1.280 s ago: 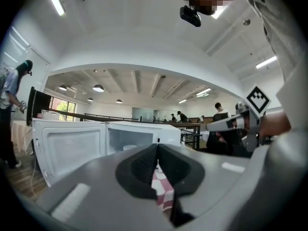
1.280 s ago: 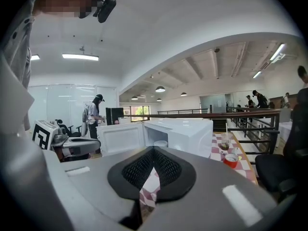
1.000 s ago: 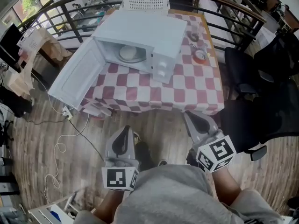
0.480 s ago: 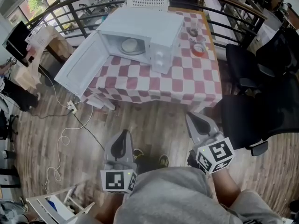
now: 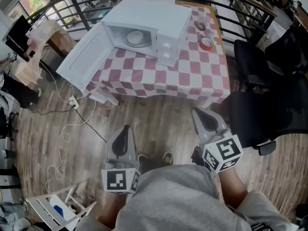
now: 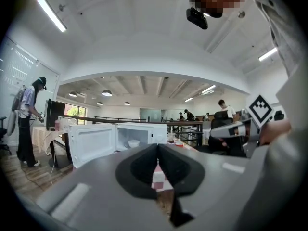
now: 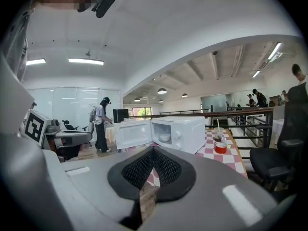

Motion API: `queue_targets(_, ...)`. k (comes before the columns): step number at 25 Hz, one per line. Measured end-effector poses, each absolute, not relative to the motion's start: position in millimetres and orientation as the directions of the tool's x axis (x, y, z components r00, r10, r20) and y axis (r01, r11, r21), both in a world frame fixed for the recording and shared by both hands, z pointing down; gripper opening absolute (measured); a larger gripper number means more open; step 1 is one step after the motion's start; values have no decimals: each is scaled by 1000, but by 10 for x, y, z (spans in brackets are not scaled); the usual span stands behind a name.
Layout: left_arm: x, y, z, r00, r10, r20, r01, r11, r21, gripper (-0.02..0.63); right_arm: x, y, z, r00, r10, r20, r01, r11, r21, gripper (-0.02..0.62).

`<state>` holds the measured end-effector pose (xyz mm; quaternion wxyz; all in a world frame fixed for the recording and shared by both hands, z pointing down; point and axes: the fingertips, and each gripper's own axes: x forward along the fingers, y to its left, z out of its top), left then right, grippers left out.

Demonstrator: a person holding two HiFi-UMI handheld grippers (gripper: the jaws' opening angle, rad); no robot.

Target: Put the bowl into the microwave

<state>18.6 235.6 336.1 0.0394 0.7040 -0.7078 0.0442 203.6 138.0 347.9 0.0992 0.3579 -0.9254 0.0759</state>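
Fingers (image 6: 140,171) pressed together, left gripper (image 5: 125,128), right gripper (image 5: 199,113) alike; bowl (image 5: 135,37) seemingly upright, mouth up, in microwave (image 5: 161,17).

- The bowl (image 5: 135,37) shows only partly; the top of the microwave (image 5: 159,18) hides its far side.
- Small things (image 5: 205,38) at 1 o'clock on the tabletop (image 5: 192,78) are too small to name.
- The black chair (image 5: 269,114) at 3 o'clock is cut off by the head view's edge.

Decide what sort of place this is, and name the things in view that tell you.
Likely an open-plan office or lab: ceiling strip light, office chair, a railing behind the checked table.
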Motion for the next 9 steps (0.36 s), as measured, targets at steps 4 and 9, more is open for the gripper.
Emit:
queue_targets(4, 176, 2387, 3379, -7, -992, 124, -1000, 8, 2, 11, 2020, 1402, 3469, -723, -650, 233, -680, 730, -71, -2)
queue_targets(9, 159, 2390, 3345, -10, -994, 110, -1000, 10, -4, 11, 2030, 1391, 3441, -722, -654, 227, -680, 730, -60, -2)
